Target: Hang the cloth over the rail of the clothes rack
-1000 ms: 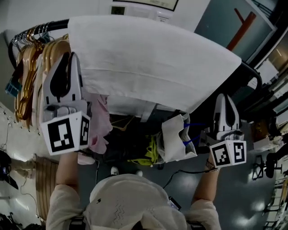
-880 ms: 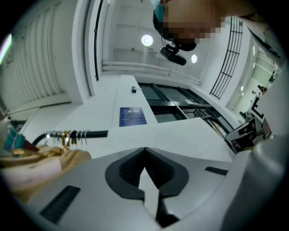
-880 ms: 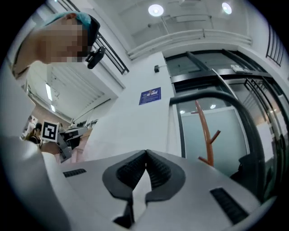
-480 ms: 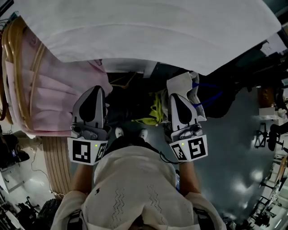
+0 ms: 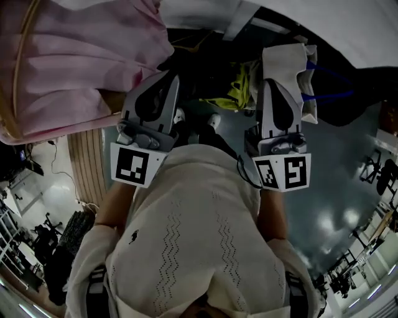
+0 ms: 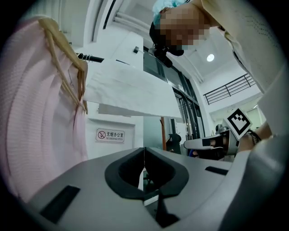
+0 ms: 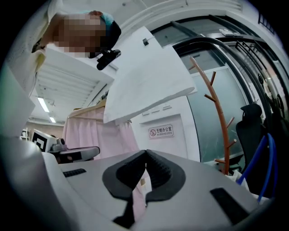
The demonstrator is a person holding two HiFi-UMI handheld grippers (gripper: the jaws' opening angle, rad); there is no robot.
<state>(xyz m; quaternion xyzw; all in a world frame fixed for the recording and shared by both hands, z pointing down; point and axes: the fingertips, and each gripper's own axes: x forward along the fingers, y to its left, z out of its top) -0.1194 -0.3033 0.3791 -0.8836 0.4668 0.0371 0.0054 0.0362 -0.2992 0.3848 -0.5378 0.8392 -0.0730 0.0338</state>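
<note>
The white cloth (image 6: 131,90) hangs draped over the black rail (image 6: 88,57) of the clothes rack, high above both grippers. Its lower edge shows along the top right of the head view (image 5: 360,18) and spreads wide in the right gripper view (image 7: 144,76). My left gripper (image 5: 168,77) is held low in front of the person's chest, shut, with nothing between its jaws. At the same height, my right gripper (image 5: 278,84) is also shut and empty. Neither touches the cloth.
A pink garment (image 5: 74,56) on a wooden hanger hangs at the rack's left end. Bags and a white bundle (image 5: 286,62) lie on the floor under the rack. An orange coat stand (image 7: 221,122) rises at the right.
Both grippers have come down and inward from the cloth's lower edge to the person's chest. The head view has tilted down. The cloth stays on the rail.
</note>
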